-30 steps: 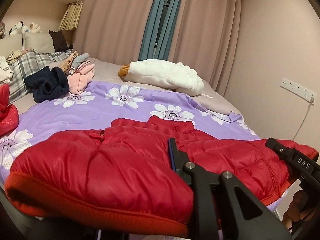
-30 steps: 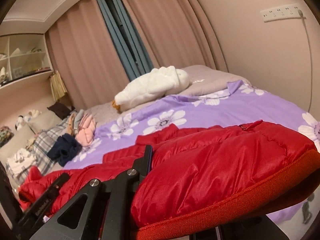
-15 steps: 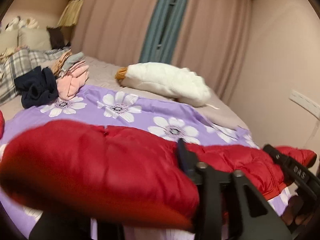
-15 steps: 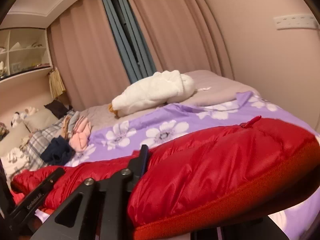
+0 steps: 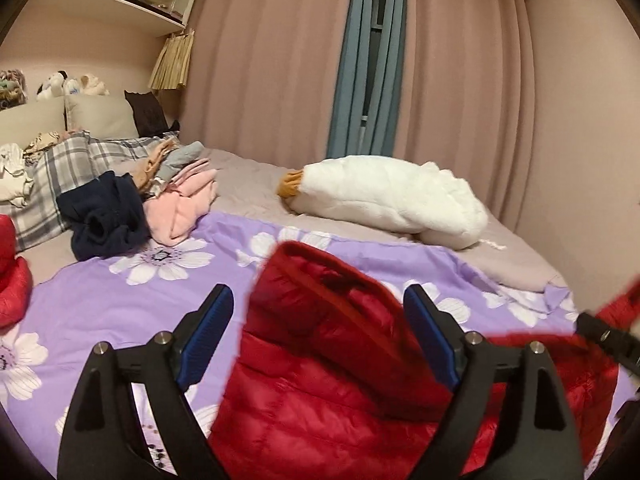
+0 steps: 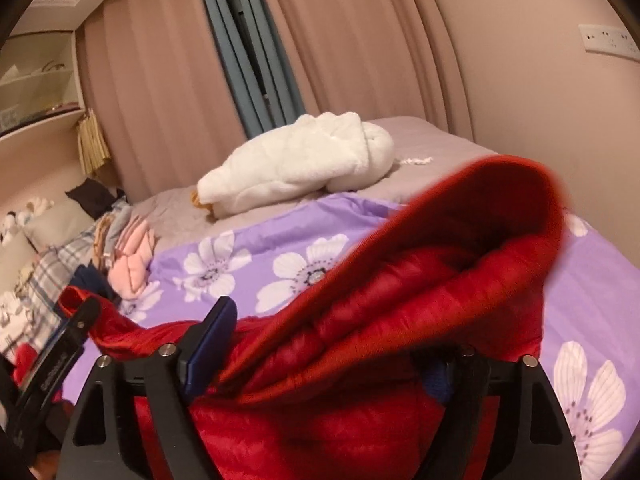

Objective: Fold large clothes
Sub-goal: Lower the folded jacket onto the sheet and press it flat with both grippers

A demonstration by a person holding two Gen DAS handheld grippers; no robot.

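Observation:
A red puffer jacket (image 5: 320,380) lies on the purple flowered bedspread (image 5: 120,300), folded over on itself. My left gripper (image 5: 318,328) is open, its blue pads wide apart, with the jacket below and between them. My right gripper (image 6: 332,348) is open too; the jacket's red hem (image 6: 460,240) arches loosely over and between its fingers, hiding the right pad. The other gripper shows at the left edge of the right wrist view (image 6: 52,364) and at the right edge of the left wrist view (image 5: 612,340).
A white plush goose (image 5: 392,200) lies across the far side of the bed. A pile of navy, pink and grey clothes (image 5: 140,204) and a plaid pillow (image 5: 60,176) sit at the left. Another red garment (image 5: 12,276) is at the left edge. The wall is close on the right.
Both grippers were shut on the jacket's hem and carried it forward over the jacket. Now both have opened and the folded part has dropped onto the jacket.

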